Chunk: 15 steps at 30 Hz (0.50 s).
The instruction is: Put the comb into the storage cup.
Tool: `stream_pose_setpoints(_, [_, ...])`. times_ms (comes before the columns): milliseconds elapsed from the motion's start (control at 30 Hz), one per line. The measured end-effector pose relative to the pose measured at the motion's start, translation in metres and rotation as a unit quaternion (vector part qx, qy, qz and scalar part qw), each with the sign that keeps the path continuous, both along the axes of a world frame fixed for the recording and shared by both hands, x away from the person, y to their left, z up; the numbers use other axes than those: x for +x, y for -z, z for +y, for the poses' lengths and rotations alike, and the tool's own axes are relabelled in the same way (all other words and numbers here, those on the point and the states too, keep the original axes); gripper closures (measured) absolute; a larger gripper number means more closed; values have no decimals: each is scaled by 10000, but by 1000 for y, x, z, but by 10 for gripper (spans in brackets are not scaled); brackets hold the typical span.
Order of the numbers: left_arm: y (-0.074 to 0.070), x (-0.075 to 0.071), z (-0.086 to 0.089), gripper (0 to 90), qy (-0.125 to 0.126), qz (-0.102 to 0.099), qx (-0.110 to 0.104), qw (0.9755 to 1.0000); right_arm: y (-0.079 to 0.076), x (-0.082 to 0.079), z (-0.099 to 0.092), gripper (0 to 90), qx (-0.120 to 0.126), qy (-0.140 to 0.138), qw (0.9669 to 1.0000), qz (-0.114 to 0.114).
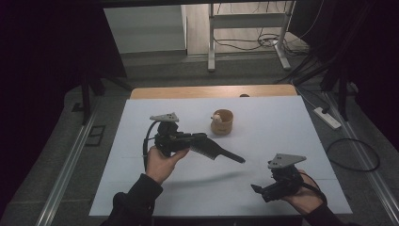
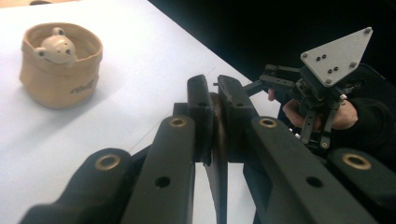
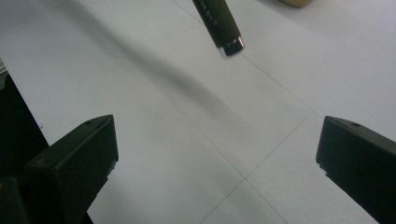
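My left gripper [image 1: 201, 140] is held above the middle of the white table [image 1: 141, 188], shut on a black comb [image 1: 221, 153] with a long handle. The handle points right, towards my right gripper [image 1: 258, 189]. In the left gripper view the jaws [image 2: 215, 93] pinch the comb's thin edge [image 2: 218, 128]. My right gripper [image 3: 215, 158] hovers low at the front right, open with nothing between its jaws. The comb's handle tip [image 3: 223, 28] hangs ahead of it. A tan fabric basket [image 1: 222, 124] holding a small frog toy [image 2: 56, 46] stands behind the comb.
The white sheet covers the table, with a strip of wood [image 1: 211, 91] bare at the far edge. Beyond the table are a metal frame [image 1: 211, 42], cables and a power strip [image 1: 327, 117] on the floor. Dark curtains hang on both sides.
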<state>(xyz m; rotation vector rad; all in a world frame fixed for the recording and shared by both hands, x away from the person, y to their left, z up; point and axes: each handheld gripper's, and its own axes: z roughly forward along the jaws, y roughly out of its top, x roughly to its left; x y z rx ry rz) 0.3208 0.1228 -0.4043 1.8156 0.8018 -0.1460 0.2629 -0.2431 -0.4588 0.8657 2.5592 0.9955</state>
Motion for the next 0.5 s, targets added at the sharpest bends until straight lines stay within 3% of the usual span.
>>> stream_pose_setpoints(500, [-7, 3, 9, 835, -202, -165, 60, 9996, 2, -2, -19, 0, -13, 235, 9997, 58])
